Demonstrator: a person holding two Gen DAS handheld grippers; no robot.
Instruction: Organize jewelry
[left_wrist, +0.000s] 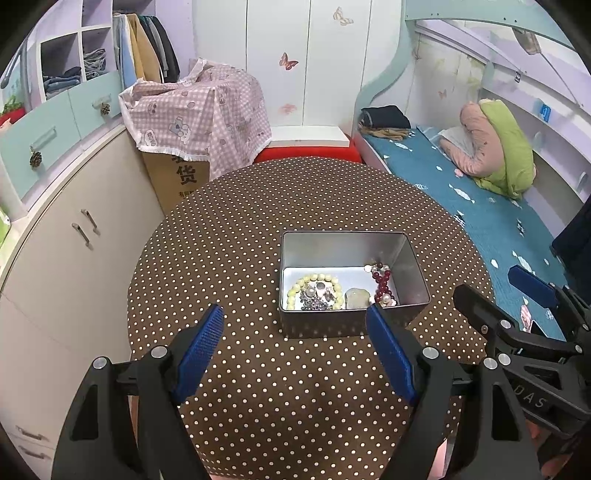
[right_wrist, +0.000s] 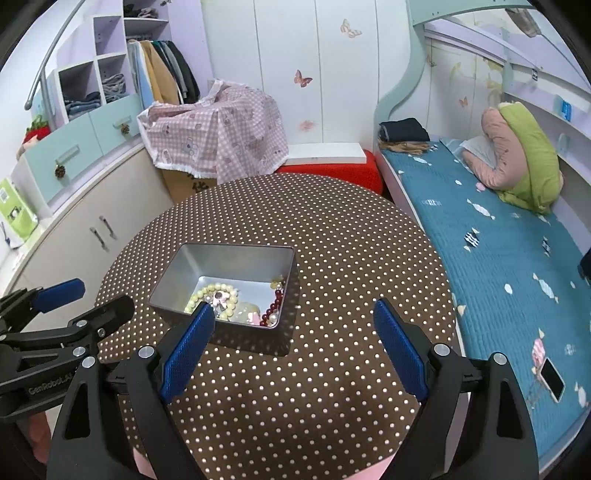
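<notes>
Jewelry (beads, trinkets) sits gathered in the tin (left_wrist: 408, 266) on the table (left_wrist: 221, 229); left gripper (left_wrist: 295, 347) and right gripper (right_wrist: 295, 347) hover, jaws apart, empty.

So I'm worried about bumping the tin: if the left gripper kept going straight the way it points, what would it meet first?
Probably the metal tin's near wall, which lies ahead of the open left gripper; depth is unclear, so the dotted tablecloth might come first.

Left tool (left_wrist: 295, 314), right tool (right_wrist: 295, 310): black frames, blue ribbed pads, silver screws.
</notes>
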